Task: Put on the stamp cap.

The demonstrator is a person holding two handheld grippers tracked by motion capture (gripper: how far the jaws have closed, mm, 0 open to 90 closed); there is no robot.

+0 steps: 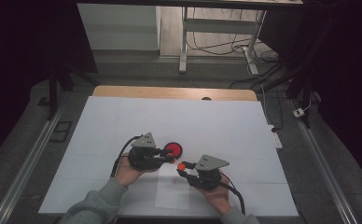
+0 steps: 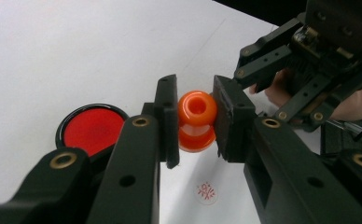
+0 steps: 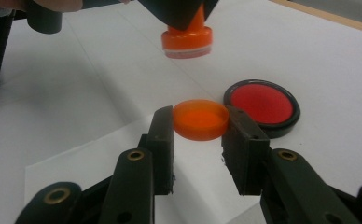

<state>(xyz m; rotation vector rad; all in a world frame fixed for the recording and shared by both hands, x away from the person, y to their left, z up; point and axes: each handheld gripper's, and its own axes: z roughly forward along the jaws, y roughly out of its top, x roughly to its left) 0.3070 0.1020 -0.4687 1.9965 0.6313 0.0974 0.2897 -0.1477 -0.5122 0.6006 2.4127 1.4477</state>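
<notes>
My left gripper (image 2: pixel 195 122) is shut on an orange stamp (image 2: pixel 197 120), gripping its rounded knob from both sides and holding it above the table. From the right gripper view the stamp (image 3: pixel 187 38) hangs face down with its flat base free. My right gripper (image 3: pixel 198 127) is shut on the stamp's shallow orange cap (image 3: pixel 200 119), held open side up just above the paper. In the high view the left gripper (image 1: pixel 170 157) and the right gripper (image 1: pixel 183 168) point toward each other near the table's middle, a small gap between them.
A round red ink pad (image 1: pixel 173 149) in a black rim lies open on the white table (image 1: pixel 123 116), just beyond the left gripper. A white paper sheet (image 1: pixel 172 193) under the grippers carries a small red stamp mark (image 2: pixel 206 191). The wooden far edge (image 1: pixel 170 92) borders the table.
</notes>
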